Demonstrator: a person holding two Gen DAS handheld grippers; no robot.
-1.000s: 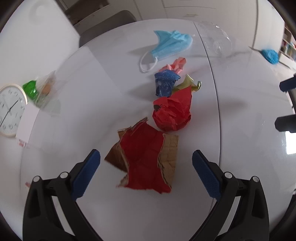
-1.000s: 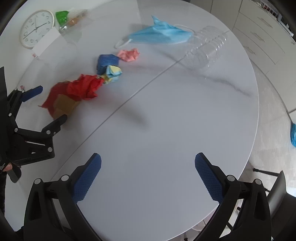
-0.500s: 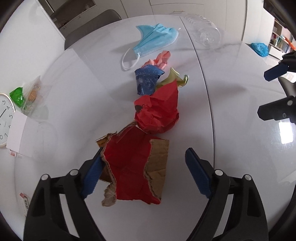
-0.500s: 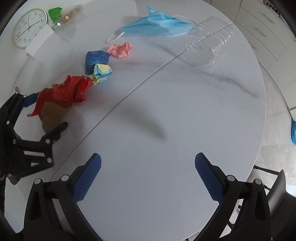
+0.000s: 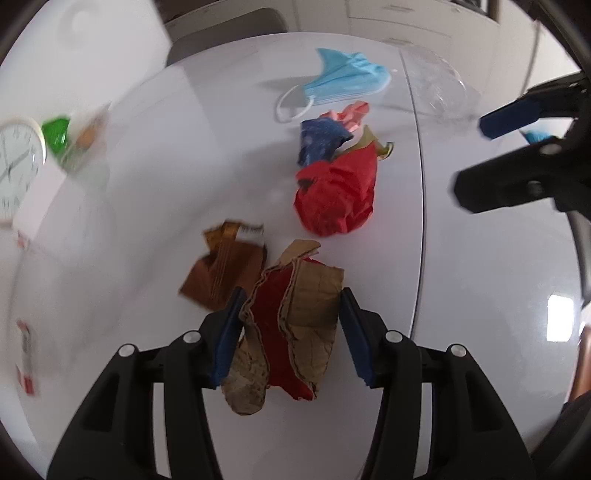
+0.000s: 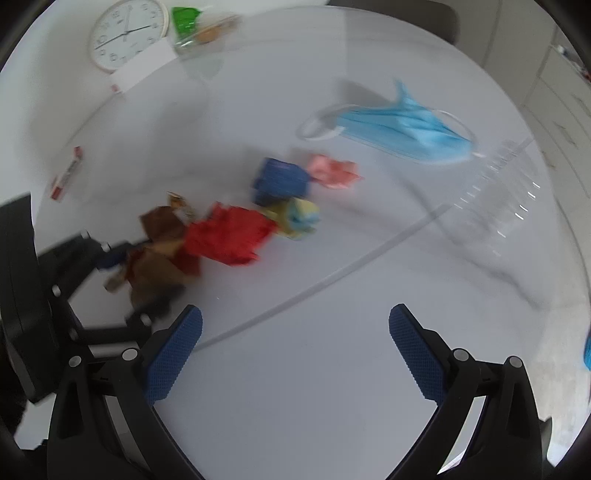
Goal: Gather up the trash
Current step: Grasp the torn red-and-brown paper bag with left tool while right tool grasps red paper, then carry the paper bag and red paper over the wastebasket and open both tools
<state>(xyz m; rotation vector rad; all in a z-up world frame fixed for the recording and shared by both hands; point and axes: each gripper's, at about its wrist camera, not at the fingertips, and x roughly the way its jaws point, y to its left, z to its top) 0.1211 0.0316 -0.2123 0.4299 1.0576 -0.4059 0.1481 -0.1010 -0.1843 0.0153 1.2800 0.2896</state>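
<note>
Counted on the white table:
- one torn piece of red-and-brown cardboard
- one brown scrap
- four crumpled paper balls: red, dark blue, pink, yellow-and-blue
- one blue face mask
- one clear plastic bottle
- one wall clock
- one clear bag with green contents
- two grippers: left gripper, right gripper

No brand, label or word can be read anywhere. The wall clock, upper left of the right wrist view, carries hour numerals too blurred to make out.
</note>
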